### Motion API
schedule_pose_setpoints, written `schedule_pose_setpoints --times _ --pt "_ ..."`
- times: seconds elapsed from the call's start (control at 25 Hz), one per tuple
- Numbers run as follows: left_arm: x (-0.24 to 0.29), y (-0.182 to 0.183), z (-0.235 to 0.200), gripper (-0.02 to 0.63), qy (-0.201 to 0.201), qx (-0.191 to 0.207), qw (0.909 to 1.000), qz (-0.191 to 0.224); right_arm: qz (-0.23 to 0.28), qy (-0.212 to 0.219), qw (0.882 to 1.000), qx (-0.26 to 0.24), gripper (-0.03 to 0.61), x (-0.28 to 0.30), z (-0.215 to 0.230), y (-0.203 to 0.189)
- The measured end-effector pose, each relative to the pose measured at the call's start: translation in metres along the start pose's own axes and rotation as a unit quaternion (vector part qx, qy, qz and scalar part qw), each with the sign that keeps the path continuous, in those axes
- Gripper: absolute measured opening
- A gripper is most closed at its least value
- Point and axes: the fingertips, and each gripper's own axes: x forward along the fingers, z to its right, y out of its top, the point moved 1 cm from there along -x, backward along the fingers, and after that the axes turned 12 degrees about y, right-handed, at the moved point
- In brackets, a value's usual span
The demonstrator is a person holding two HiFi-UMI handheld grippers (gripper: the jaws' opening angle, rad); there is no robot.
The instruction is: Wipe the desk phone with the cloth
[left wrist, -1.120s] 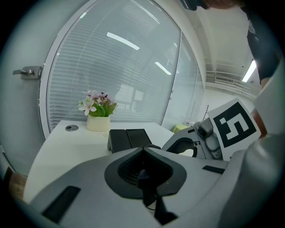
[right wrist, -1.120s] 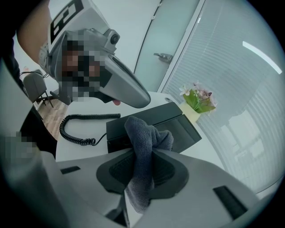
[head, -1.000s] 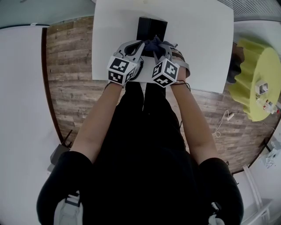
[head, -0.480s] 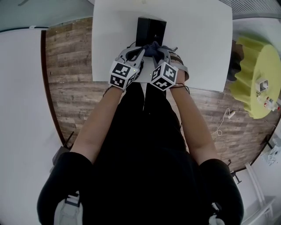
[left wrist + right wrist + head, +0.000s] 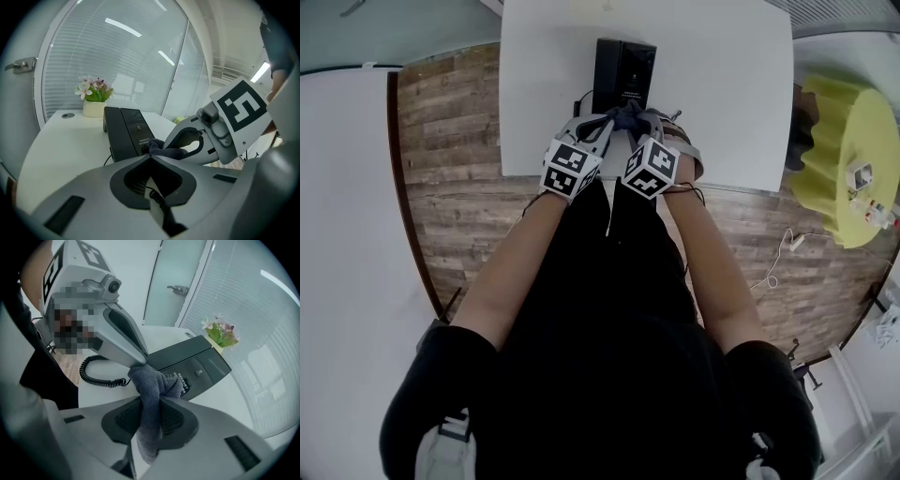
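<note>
Your right tongs (image 5: 157,398) are clamped on the one grey cloth (image 5: 151,380). Your left tongs (image 5: 151,156) are closed too, tips on the cloth's upper end and apparently pinching it. The single desk phone (image 5: 192,361) lies on the desk (image 5: 727,94) just ahead of both tongs, long axis running straight away from you; its one coiled cord (image 5: 96,374) sits left of the right tongs, and that pair carries most of the cloth, so it looks best placed to wipe.
</note>
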Motion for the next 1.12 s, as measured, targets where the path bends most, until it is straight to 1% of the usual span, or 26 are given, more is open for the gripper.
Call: schedule_pose_setpoints --times 0.2,0.28,0.36,0.52,0.76,0.96,1.12 --pt "-0.006 -0.014 0.004 0.011 -0.01 -0.003 0.9997 -0.02 -0.025 0.015 1.0 0.002 0.091 0.003 -0.013 -0.005" --pt "-0.011 -0.015 0.007 0.011 -0.016 -0.001 0.9996 -0.021 -0.04 0.028 0.999 0.002 0.091 0.005 -0.022 -0.009" --pt "-0.018 -0.014 0.007 0.011 -0.02 0.004 0.9996 -0.019 -0.05 0.03 0.998 0.001 0.091 0.005 -0.028 -0.011" --pt "-0.033 -0.004 -0.003 0.011 -0.02 0.006 0.9998 -0.003 -0.042 0.007 0.999 0.011 0.091 -0.008 -0.03 -0.004" --pt "-0.056 0.024 -0.032 0.011 -0.007 0.007 0.9994 0.032 -0.031 -0.032 0.999 0.013 0.092 -0.031 -0.021 0.026" --pt "-0.062 0.05 -0.056 0.011 0.006 0.003 0.9983 0.059 -0.01 -0.077 0.997 0.007 0.092 -0.048 0.005 0.058" --pt "-0.057 0.073 -0.071 0.011 0.017 -0.001 0.997 0.075 0.002 -0.099 0.995 -0.005 0.092 -0.056 0.033 0.08"
